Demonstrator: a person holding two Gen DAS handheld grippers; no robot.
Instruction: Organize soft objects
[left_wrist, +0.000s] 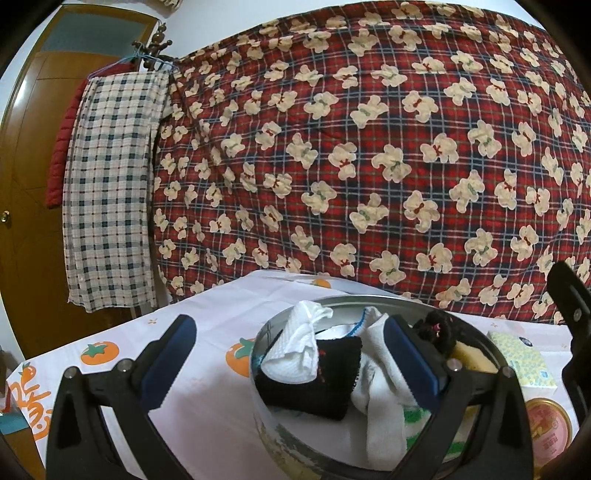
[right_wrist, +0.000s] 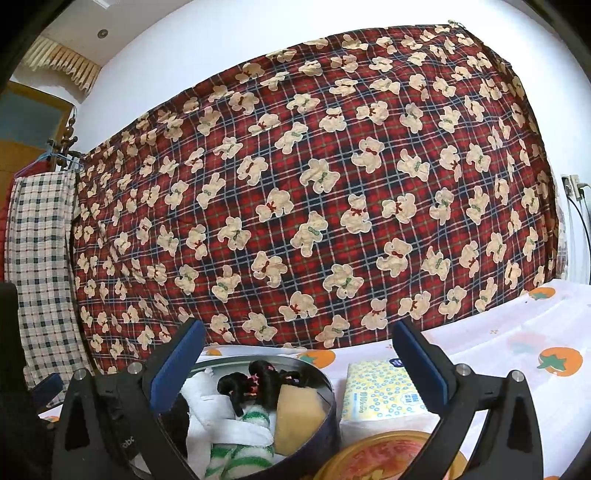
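Holding soft items — round tin (left_wrist: 258, 373): socks (left_wrist: 373, 354), sponge (right_wrist: 299, 413).

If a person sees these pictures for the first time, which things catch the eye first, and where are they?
The big red plaid blanket printed with cream bears fills the background behind the table. In front, the round metal tin holds a white crumpled cloth, a black knitted piece and a yellow sponge. Both open tools, left and right, hover over it.

left tool (left_wrist: 291, 345) jaws apart, empty | round tin (left_wrist: 266, 435) holds black cloth (left_wrist: 332, 384), white sock (left_wrist: 380, 373)
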